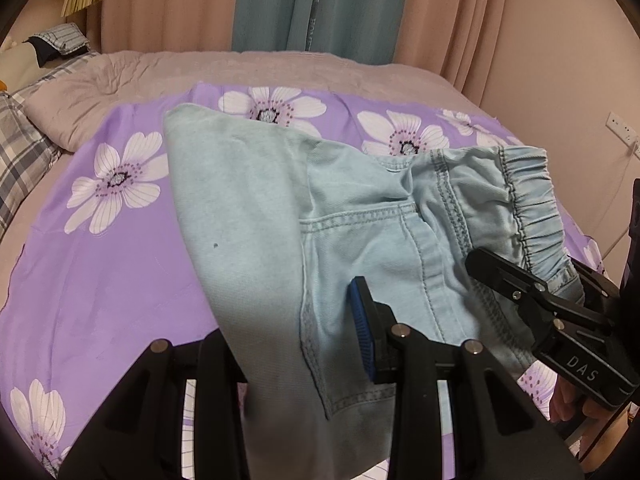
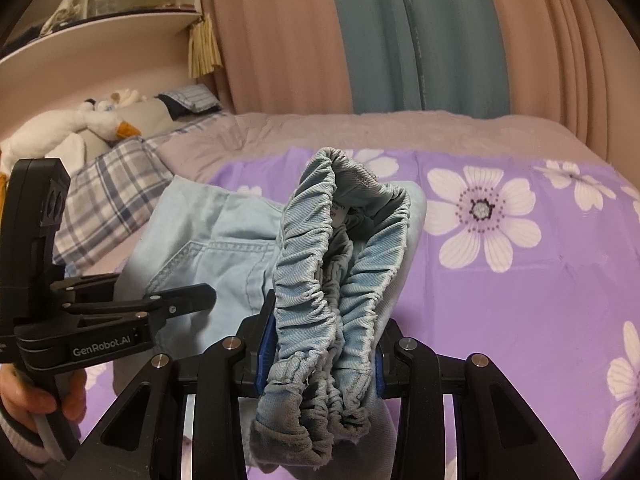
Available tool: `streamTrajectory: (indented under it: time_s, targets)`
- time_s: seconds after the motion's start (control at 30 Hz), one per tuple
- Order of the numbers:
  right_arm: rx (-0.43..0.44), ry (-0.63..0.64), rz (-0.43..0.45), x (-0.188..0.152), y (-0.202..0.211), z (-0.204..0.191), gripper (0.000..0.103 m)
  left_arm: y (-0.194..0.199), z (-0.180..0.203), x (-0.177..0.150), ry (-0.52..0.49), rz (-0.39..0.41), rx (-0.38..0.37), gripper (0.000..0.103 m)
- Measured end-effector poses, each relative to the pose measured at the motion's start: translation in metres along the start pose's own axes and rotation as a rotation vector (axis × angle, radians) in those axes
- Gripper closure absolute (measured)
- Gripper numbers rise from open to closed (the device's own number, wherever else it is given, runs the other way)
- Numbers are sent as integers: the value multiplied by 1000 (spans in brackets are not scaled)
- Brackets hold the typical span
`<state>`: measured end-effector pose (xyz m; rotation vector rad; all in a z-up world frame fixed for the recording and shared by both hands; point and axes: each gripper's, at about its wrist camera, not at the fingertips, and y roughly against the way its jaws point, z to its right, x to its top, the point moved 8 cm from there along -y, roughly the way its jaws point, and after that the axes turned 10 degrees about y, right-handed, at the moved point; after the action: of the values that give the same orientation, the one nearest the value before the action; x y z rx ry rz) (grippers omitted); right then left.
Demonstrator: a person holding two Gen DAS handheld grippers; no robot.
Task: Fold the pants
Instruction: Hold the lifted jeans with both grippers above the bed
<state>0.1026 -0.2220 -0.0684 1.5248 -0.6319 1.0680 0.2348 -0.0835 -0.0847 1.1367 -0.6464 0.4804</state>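
Observation:
Light blue denim pants point(image 1: 248, 208) lie partly lifted over a purple flowered sheet point(image 1: 120, 272) on a bed. In the left wrist view my left gripper point(image 1: 296, 340) is shut on a fold of the pants near the back pocket. One blue pad point(image 1: 362, 332) shows; the other finger is hidden under the cloth. My right gripper point(image 2: 322, 360) is shut on the bunched elastic waistband point(image 2: 316, 272), which stands up between its blue pads. The right gripper point(image 1: 528, 280) also shows at the right of the left wrist view, the left gripper point(image 2: 200, 296) at the left of the right wrist view.
A grey blanket point(image 1: 120, 80) covers the far side of the bed. Plaid pillows point(image 2: 108, 200) and a plush toy point(image 2: 80, 128) lie at the head, under a white shelf point(image 2: 100, 20). Pink and teal curtains point(image 1: 320, 4) hang behind. A hand point(image 2: 28, 400) holds the left gripper's handle.

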Motion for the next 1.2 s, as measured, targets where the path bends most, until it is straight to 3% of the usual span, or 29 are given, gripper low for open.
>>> streamTrajectory:
  time_s: [1.2]
  targets:
    - [8, -30, -137, -30, -53, 1, 64, -59, -20, -20, 32, -122, 42, 70]
